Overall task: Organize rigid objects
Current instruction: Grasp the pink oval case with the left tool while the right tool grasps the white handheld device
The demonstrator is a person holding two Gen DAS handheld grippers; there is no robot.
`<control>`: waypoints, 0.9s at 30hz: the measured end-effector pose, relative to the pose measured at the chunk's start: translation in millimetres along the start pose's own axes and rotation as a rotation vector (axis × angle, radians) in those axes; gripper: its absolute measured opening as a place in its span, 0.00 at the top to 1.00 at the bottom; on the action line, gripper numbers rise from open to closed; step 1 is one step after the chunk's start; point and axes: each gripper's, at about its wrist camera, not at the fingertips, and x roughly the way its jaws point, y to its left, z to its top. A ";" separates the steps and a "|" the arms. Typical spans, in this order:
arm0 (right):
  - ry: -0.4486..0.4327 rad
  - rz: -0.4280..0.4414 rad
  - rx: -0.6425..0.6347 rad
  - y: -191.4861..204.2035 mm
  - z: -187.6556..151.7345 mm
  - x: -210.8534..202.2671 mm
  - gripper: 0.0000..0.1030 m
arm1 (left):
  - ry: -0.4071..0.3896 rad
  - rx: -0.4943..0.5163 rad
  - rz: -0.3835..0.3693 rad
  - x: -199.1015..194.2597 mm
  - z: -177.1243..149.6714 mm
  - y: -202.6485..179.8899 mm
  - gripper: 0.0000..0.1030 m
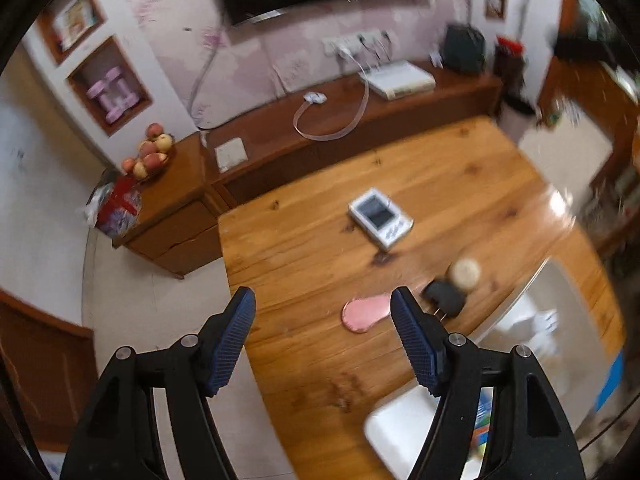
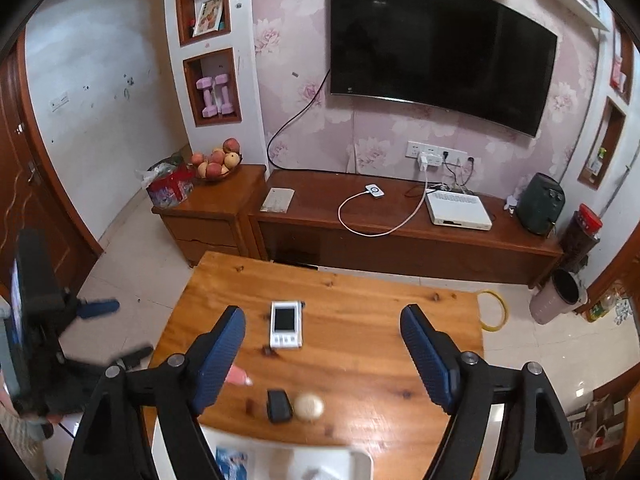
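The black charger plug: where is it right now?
The black charger plug lies on the wooden table, touching the round cream lid on its right, near the table's front edge.

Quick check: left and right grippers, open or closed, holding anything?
Left gripper: open, holding nothing, above the wooden table.
Right gripper: open, holding nothing.

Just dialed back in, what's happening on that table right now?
Nothing is being held yet. The left gripper and the right gripper both hang open above the wooden table, gripping nothing. Loose on the tabletop lie a white rectangular device with a dark screen, a small black plug-like adapter, a round cream-coloured object right beside it, and a flat pink oval piece. A white tray sits at the near edge; its contents are too blurred to name.
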 end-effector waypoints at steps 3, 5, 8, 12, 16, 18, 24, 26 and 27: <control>0.087 0.019 0.015 6.8 10.7 49.7 0.22 | 0.042 0.095 -0.021 31.2 -5.7 -11.1 0.29; 0.146 0.043 0.032 9.6 10.6 84.2 0.22 | 0.063 0.159 -0.027 52.9 -10.7 -19.2 0.29; 0.225 0.049 0.049 14.0 4.9 134.9 0.22 | 0.105 0.230 -0.063 82.2 -17.7 -28.2 0.29; 0.329 0.078 0.070 20.3 -11.6 196.8 0.22 | 0.150 0.276 -0.089 114.1 -22.2 -31.3 0.29; 0.411 0.102 0.068 31.2 -31.5 241.9 0.22 | 0.199 0.305 -0.115 140.6 -24.5 -30.2 0.29; 0.438 0.102 0.063 35.0 -38.8 258.2 0.22 | 0.215 0.312 -0.123 148.6 -26.0 -30.5 0.29; 0.505 0.119 0.070 40.2 -55.8 297.1 0.22 | 0.239 0.336 -0.175 160.2 -28.8 -33.9 0.29; 0.514 0.125 0.070 41.0 -57.7 303.1 0.22 | 0.249 0.346 -0.181 164.0 -29.5 -37.5 0.29; 0.521 0.127 0.069 42.8 -59.0 306.9 0.22 | 0.253 0.351 -0.181 166.3 -29.6 -39.2 0.29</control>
